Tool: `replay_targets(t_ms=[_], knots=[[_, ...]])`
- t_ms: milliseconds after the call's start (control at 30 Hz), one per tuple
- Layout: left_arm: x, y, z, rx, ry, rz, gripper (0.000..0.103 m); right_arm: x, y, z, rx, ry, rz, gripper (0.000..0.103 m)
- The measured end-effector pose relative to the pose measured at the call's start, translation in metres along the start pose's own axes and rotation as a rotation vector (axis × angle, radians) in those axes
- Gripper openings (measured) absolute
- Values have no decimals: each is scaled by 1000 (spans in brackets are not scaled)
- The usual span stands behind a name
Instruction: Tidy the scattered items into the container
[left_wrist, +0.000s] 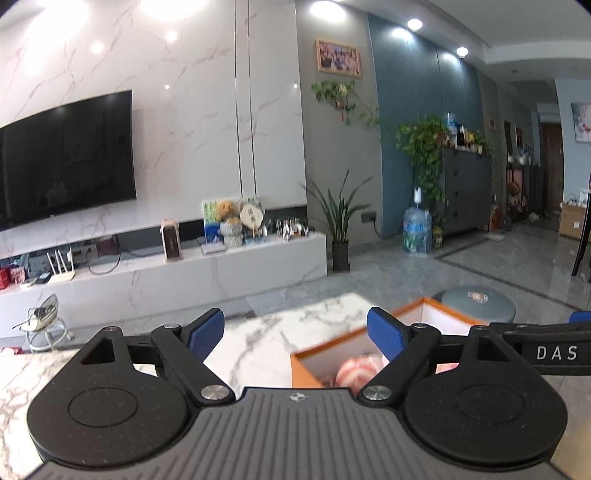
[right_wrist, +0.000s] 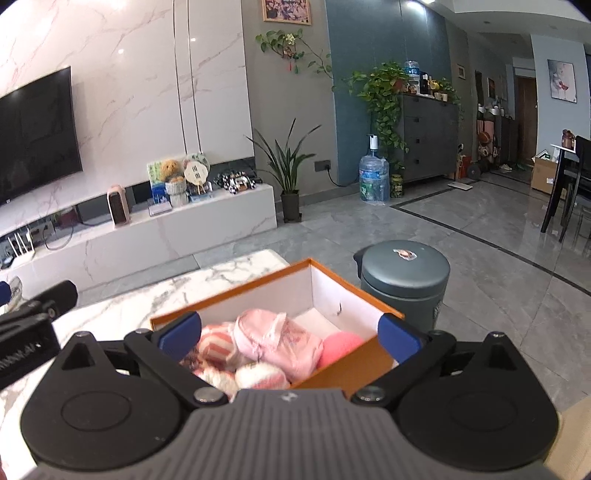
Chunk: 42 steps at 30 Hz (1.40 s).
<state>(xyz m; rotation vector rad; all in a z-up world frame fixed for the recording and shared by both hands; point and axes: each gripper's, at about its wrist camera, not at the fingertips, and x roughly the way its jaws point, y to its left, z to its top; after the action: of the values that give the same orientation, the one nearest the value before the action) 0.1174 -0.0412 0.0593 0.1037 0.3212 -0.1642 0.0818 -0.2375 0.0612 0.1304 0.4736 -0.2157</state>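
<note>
An orange box with a white inside (right_wrist: 332, 291) stands on the marble table (right_wrist: 147, 306). It holds several pink and striped soft items (right_wrist: 277, 339). My right gripper (right_wrist: 290, 336) is open and empty, just above the box's near side. In the left wrist view the box (left_wrist: 436, 317) is to the right, with a striped pink item (left_wrist: 360, 371) inside. My left gripper (left_wrist: 295, 334) is open and empty over the table, its right finger over the box's left part. The right gripper's body (left_wrist: 546, 349) crosses at the right.
A grey round bin (right_wrist: 404, 284) stands on the floor just beyond the box. A white TV console (right_wrist: 147, 229) with ornaments and a TV (right_wrist: 33, 136) lie behind the table. A dining chair (right_wrist: 569, 184) stands at the far right.
</note>
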Motion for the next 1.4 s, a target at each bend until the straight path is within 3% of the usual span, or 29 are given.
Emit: replay_targets(t_ms=[267,600,1400], knots=[[-5,8,-29,2,155,-16,100,-11,10,-32,-32,71,-26,102],[-19,14,-67,-34,249,-48,100,-12,17,-72,-87,96,-74,102],[-40,15,-77,-68,277,-19,100,-30,32,-102,-111,28,-167,102]])
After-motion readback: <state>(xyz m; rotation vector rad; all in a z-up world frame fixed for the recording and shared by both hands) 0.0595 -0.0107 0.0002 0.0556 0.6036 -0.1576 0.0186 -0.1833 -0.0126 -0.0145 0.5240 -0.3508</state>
